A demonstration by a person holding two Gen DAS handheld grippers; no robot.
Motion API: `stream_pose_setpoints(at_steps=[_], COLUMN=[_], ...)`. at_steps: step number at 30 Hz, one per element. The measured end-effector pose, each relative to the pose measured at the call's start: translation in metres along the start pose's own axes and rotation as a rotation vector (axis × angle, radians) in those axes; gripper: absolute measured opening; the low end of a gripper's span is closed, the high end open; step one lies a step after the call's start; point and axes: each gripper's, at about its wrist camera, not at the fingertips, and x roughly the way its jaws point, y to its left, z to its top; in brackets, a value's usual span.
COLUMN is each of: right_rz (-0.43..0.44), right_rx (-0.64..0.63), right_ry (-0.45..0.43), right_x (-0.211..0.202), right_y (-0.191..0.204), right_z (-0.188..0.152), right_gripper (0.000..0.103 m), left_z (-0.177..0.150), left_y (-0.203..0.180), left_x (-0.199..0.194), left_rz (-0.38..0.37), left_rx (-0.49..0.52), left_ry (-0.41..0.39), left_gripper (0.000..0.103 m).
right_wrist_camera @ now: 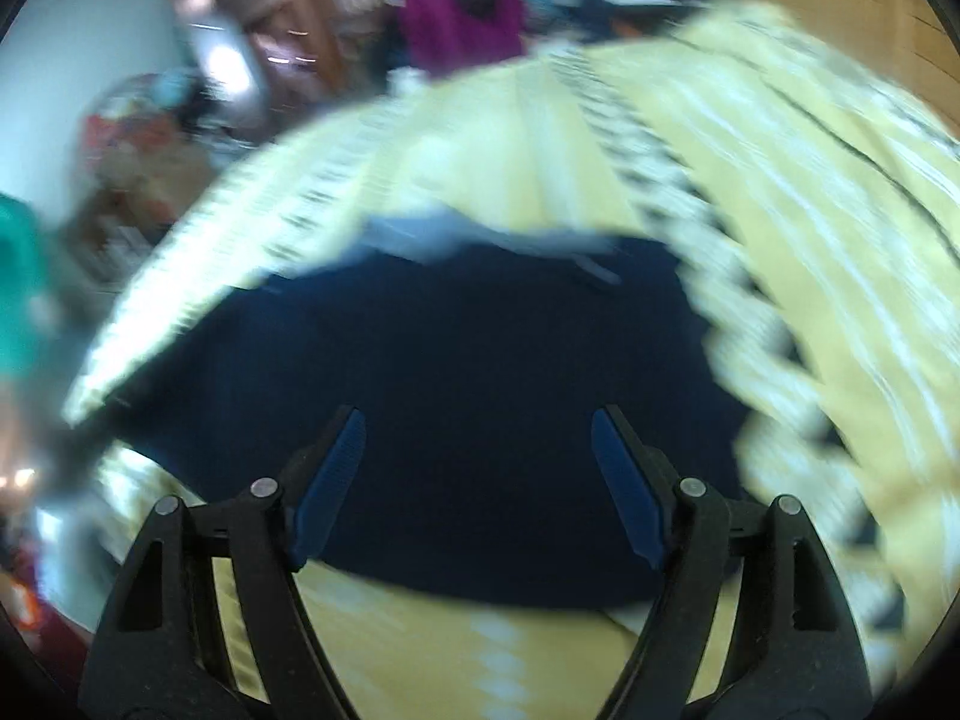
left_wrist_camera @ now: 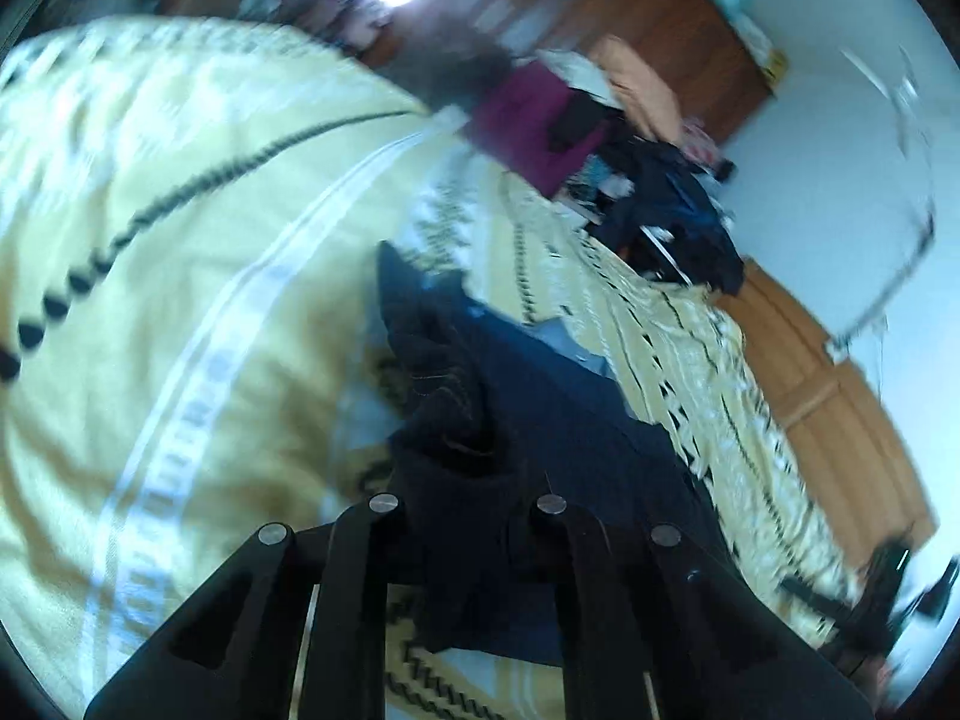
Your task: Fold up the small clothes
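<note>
Left gripper (left_wrist_camera: pixel 468 480) clamps the navy garment (left_wrist_camera: pixel 540 396); right gripper (right_wrist_camera: pixel 478 462) hovers above, spread.

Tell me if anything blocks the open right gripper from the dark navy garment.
Nothing visible does. The right gripper hangs open directly over the dark navy garment spread on the yellow patterned blanket; the gap between its blue pads shows only navy cloth.

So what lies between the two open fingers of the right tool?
Only the dark navy garment, spread on the yellow patterned blanket; seen in the right wrist view.
</note>
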Motion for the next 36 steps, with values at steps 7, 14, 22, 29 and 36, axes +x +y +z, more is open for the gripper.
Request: stream_pose_setpoints(at_steps=[7,14,22,29,36], right_rz=[0.428,0.474,0.304,0.364,0.417], right_rx=[-0.055,-0.083,-0.269,-0.205,0.028], right_ry=[0.294,0.572,0.661,0.456,0.139], right_x=[0.133,0.249,0.297,0.247,0.116], right_y=[0.113,0.192,0.242,0.210,0.043], right_z=[0.086,0.105,0.077,0.085,0.094], right_gripper=[0.084,0.085,0.058,0.009,0.008], left_z=[0.000,-0.006,-0.013,-0.014,-0.035], left_y=[-0.057,-0.071,-0.062,-0.074,-0.186], left_x=[-0.003,0.007,0.007,0.009,0.024], left_rz=[-0.002,0.001,0.004,-0.031,-0.279], left_rx=[0.202,0.265,0.250,0.266,0.504], left_ry=[-0.028,-0.012,0.008,0.023,0.107], left_gripper=[0.010,0.013,0.013,0.013,0.013])
